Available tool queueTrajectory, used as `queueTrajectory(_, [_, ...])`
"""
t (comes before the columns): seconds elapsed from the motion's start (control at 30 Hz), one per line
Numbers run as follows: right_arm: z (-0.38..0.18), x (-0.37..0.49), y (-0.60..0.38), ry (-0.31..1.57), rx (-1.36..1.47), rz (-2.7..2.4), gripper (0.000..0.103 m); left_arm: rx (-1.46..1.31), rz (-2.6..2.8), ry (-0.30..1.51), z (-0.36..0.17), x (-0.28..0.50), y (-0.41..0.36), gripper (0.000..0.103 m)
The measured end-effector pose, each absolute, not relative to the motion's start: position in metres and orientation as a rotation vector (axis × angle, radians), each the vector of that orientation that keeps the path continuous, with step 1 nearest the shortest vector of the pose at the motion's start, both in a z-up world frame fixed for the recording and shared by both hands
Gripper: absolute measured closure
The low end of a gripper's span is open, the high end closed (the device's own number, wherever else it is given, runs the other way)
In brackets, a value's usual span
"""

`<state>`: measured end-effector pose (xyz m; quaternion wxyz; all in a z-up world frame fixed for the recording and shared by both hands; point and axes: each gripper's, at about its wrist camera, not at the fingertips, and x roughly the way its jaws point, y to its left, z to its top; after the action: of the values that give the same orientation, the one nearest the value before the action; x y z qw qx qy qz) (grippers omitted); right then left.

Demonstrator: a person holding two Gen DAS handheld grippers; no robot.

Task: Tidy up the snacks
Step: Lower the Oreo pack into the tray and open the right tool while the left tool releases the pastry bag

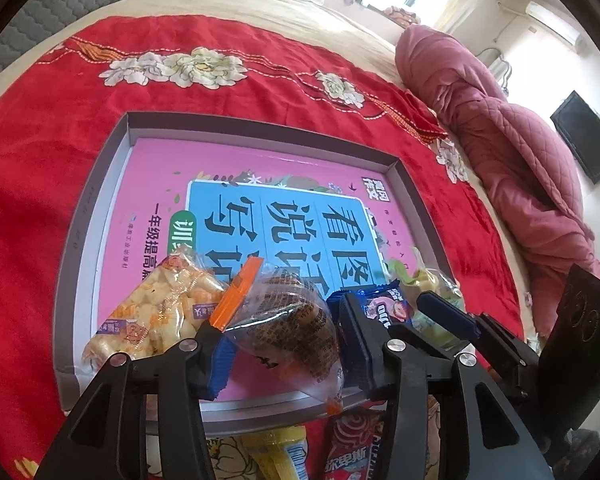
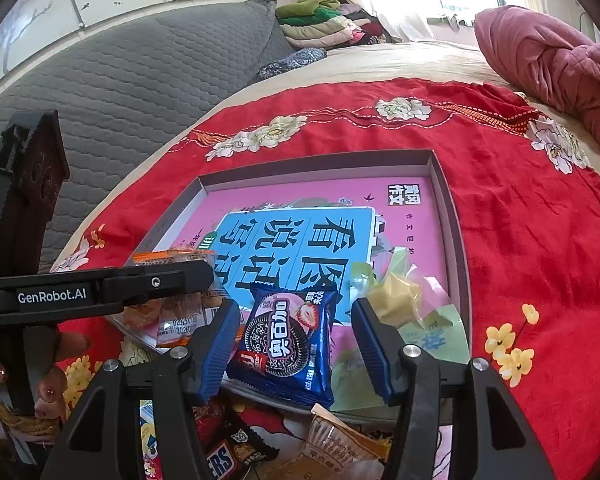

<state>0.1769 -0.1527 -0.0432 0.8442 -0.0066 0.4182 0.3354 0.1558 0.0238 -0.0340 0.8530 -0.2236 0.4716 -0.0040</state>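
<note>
A shallow grey tray (image 1: 100, 200) with a pink and blue printed bottom lies on a red flowered cloth. At its near edge lie a bag of pale puffed snacks (image 1: 156, 312), a clear bag of brown snacks (image 1: 284, 320) with an orange seal, a blue cookie packet (image 2: 288, 332) and a yellow-green wrapped snack (image 2: 396, 296). My left gripper (image 1: 282, 312) stands over the brown snack bag, which rests in the tray between the pads without being squeezed. My right gripper (image 2: 296, 304) is open around the cookie packet, with a gap at its right pad.
Loose snacks lie on the cloth in front of the tray: a yellow packet (image 1: 276, 452), a red packet (image 1: 352, 448), a chocolate bar (image 2: 220, 460) and a tan packet (image 2: 340, 444). A rolled pink quilt (image 1: 500, 140) lies at the right. A person's fingers (image 2: 52, 392) hold the left gripper.
</note>
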Motion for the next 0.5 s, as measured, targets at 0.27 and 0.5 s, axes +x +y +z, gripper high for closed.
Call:
queueTrajectory(0.27, [-0.0424, 0.1769, -0.1528, 0.88, -0.012, 0.706, 0.045, -0.457, 0.011, 0.987, -0.0297, 0.1537, 0.0259, 0.047])
queueTrajectory(0.5, [-0.041, 0.1769, -0.1541, 0.879, -0.006, 0.706, 0.045, -0.45, 0.034, 0.987, -0.028, 0.1517, 0.0321, 0.047])
